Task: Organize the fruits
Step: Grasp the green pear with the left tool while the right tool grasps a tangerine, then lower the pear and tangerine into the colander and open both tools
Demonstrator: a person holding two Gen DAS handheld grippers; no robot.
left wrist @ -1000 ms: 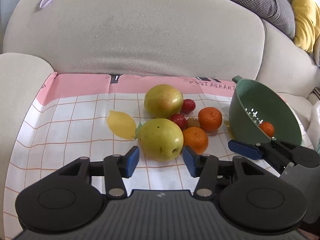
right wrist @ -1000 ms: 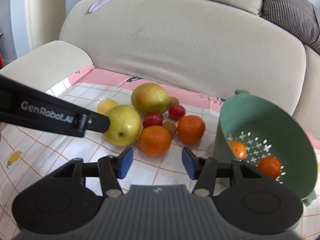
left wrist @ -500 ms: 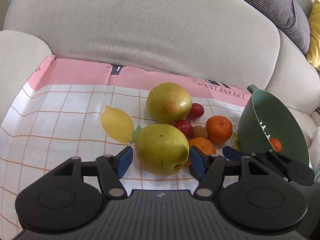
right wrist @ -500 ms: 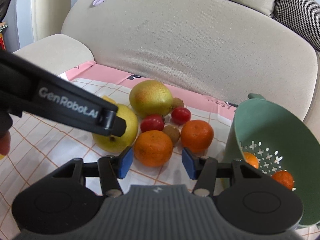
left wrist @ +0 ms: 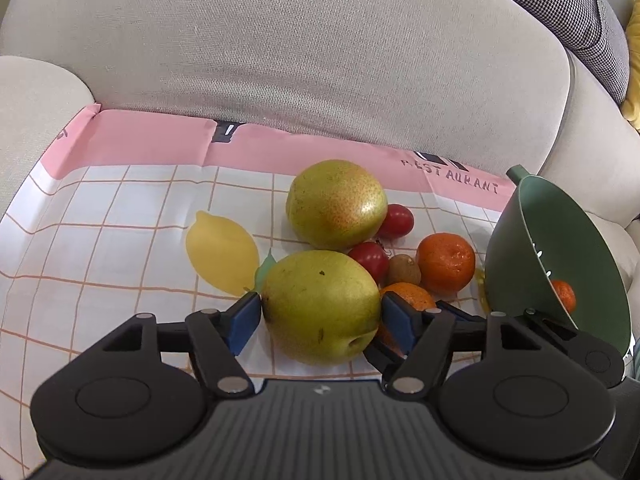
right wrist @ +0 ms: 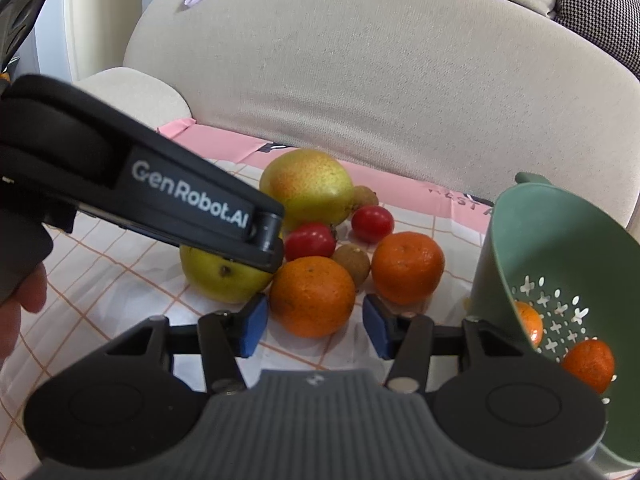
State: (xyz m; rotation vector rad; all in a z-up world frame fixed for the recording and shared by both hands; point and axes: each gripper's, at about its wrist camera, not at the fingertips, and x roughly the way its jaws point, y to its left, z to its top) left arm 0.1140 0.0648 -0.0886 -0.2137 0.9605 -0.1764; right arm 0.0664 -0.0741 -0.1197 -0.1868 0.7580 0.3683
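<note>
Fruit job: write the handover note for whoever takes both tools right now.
Left tool: jaws opening, astride the near pear, no grip yet.
Right tool: jaws closing around the near orange, pads not pressing yet.
Colander: tilted at the right, two oranges inside.
On the cloth: far pear, second orange, two tomatoes, two small brown fruits.
Done: two oranges in.
Left: all fruit on the cloth, presumably bound for the colander.

Matt woven cloth sofa (left wrist: 320,60); smooth matt plastic colander (right wrist: 560,264); glossy tomatoes (right wrist: 372,224); dimpled oranges (right wrist: 312,296); speckled pears (left wrist: 336,204).
</note>
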